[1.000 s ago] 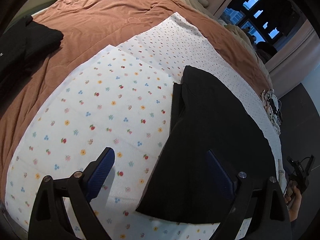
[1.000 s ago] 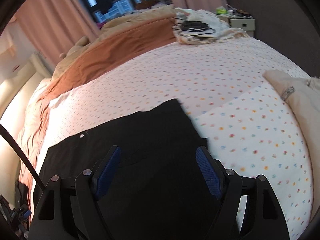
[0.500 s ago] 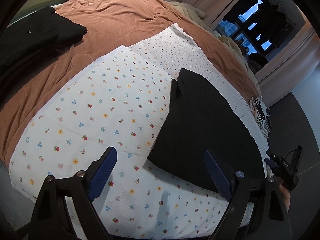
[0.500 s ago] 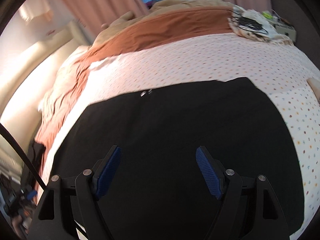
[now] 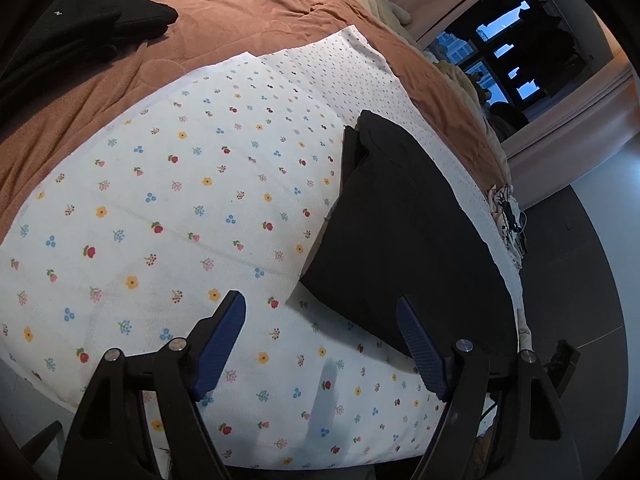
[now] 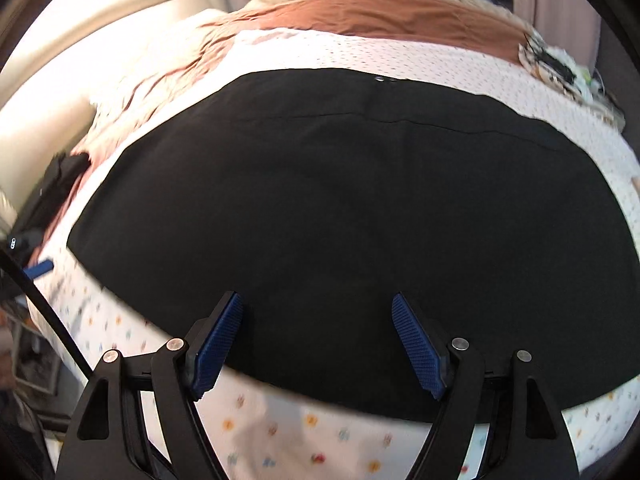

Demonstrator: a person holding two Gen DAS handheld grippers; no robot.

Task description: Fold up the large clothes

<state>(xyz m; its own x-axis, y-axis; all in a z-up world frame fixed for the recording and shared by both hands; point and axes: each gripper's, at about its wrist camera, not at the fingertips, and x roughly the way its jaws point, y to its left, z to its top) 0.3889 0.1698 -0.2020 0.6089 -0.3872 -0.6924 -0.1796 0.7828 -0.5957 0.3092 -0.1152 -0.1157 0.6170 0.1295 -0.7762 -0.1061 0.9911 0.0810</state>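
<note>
A black garment (image 5: 400, 232) lies folded flat on the white flowered sheet (image 5: 168, 208) of the bed. In the right wrist view it (image 6: 352, 208) fills most of the picture, with a seam and two small snaps near its far edge. My left gripper (image 5: 320, 316) hovers over the sheet just in front of the garment's near corner; its jaws are closing, with nothing pressed between them. My right gripper (image 6: 316, 312) hangs over the garment's near edge, jaws apart, not gripping the cloth.
A rust-brown blanket (image 5: 224, 12) covers the far bed. More black clothes (image 5: 72, 28) lie on it at the far left. Cables and small items (image 6: 556, 64) sit at the bed's far right corner. A window (image 5: 500, 52) and curtains stand beyond; the bed edge is near.
The left gripper has drawn back toward the bed's near edge and its jaws have narrowed. The right gripper has swung left and rolled, so the black garment now fills its view.
</note>
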